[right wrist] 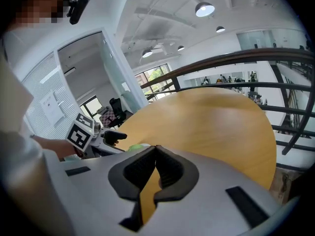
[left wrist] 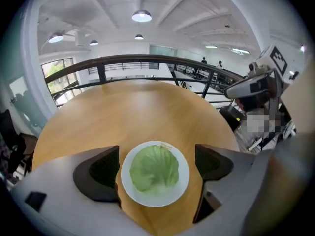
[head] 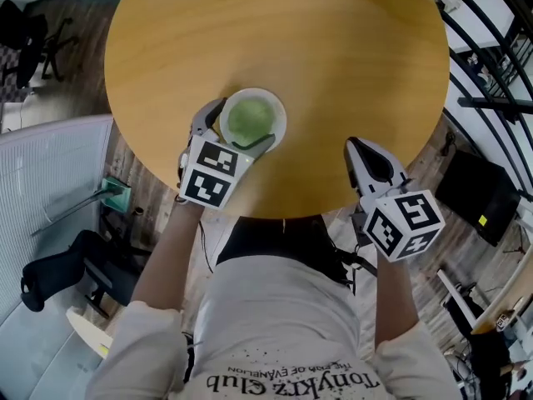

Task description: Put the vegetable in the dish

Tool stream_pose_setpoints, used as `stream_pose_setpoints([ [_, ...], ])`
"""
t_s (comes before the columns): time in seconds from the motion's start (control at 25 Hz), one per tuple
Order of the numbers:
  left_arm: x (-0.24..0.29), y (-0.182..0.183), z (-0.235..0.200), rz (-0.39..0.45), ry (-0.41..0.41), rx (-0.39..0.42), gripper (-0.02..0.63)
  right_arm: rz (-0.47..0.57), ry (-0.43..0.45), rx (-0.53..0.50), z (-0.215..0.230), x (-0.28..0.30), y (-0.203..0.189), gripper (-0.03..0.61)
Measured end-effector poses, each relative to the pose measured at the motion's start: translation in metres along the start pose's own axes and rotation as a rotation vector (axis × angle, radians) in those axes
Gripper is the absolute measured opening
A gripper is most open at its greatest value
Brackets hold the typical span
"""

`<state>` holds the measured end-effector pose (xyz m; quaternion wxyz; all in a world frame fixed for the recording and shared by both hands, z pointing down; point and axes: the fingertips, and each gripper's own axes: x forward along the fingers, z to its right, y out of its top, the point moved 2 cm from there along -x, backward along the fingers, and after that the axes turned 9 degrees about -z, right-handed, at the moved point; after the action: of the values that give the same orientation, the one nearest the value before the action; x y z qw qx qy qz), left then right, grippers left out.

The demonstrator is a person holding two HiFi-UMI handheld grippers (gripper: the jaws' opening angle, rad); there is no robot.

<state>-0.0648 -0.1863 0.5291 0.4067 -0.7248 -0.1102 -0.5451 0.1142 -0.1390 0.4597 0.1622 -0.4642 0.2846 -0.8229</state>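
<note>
Flanking one dish (left wrist: 183, 182) with one cabbage (left wrist: 154, 169), left gripper (left wrist: 156, 165) jaws spread; right gripper (right wrist: 155, 154) jaws clenched.

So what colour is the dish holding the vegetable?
Plain white dish, no pattern; clearest in the left gripper view.

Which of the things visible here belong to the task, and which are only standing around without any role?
Belong to the job: cabbage, already lying in the white dish; left gripper, jaws open either side of the dish; table.
Just about: right gripper, shut and empty; office chair; railing.
</note>
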Motion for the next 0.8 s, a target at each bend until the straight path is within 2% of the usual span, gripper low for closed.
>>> stream_pose_setpoints([
  [0.24,-0.073,0.001,0.014,0.132,-0.031,-0.14,0.489,0.005,0.015,-0.094,-0.023,-0.022,0.012,0.023],
  [0.4,-0.11,-0.006,0.028,0.185,-0.032,-0.194,0.465,0.023,0.014,-0.133,-0.034,-0.043,0.018,0.023],
  [0.48,-0.126,-0.01,0.034,0.203,-0.008,-0.197,0.389,0.034,0.011,-0.142,-0.04,-0.054,0.02,0.025],
  [0.6,-0.144,-0.016,0.036,0.217,0.036,-0.181,0.241,0.055,0.009,-0.163,-0.05,-0.064,0.026,0.025],
  [0.8,-0.168,-0.028,0.043,0.243,0.087,-0.19,0.093,0.064,0.015,-0.18,-0.068,-0.075,0.025,0.025],
])
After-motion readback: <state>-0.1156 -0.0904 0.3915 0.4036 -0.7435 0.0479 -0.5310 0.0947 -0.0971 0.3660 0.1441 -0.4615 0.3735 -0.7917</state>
